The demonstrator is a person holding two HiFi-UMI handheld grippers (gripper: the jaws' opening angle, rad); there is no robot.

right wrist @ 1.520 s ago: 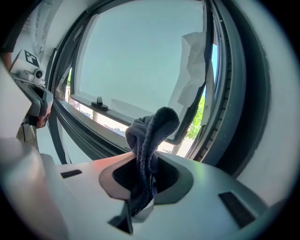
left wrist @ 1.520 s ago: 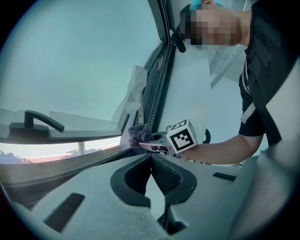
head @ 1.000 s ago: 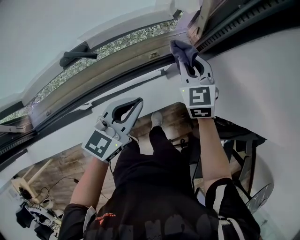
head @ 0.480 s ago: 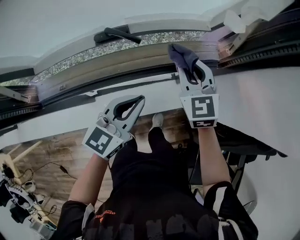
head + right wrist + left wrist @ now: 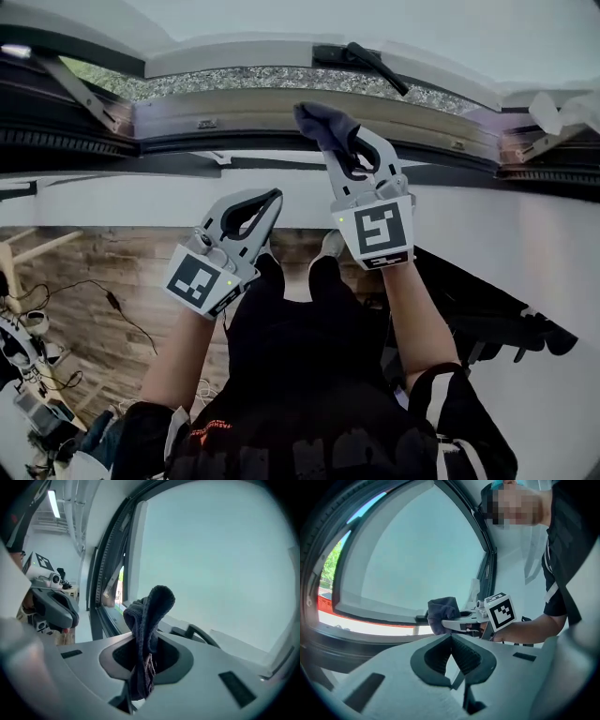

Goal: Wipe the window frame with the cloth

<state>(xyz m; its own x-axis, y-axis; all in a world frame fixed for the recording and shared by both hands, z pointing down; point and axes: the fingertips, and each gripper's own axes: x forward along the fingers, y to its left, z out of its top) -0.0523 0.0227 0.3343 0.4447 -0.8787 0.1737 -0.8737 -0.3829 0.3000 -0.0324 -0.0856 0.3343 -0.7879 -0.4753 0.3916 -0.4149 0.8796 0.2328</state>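
A dark grey-blue cloth [image 5: 322, 123] [image 5: 149, 613] is bunched between the jaws of my right gripper [image 5: 343, 142] [image 5: 142, 638], which is shut on it. The cloth's tip touches the tan window frame [image 5: 234, 101], just below and left of the black window handle [image 5: 367, 64]. My left gripper [image 5: 271, 199] [image 5: 451, 637] hovers lower, over the white sill [image 5: 122, 199], with its jaws shut on nothing. The left gripper view looks across at the cloth [image 5: 442, 613] and the right gripper [image 5: 465, 621] against the glass.
A black stay arm [image 5: 82, 86] crosses the frame's left end. Below the sill lie a wooden floor [image 5: 112, 281] with cables [image 5: 111, 302] at the left and a dark table [image 5: 487, 314] at the right. The person's legs [image 5: 300, 319] stand under the grippers.
My right gripper has carried the cloth leftward along the window frame, past the handle, which now sits to its right. The left gripper has stayed shut and kept pace.
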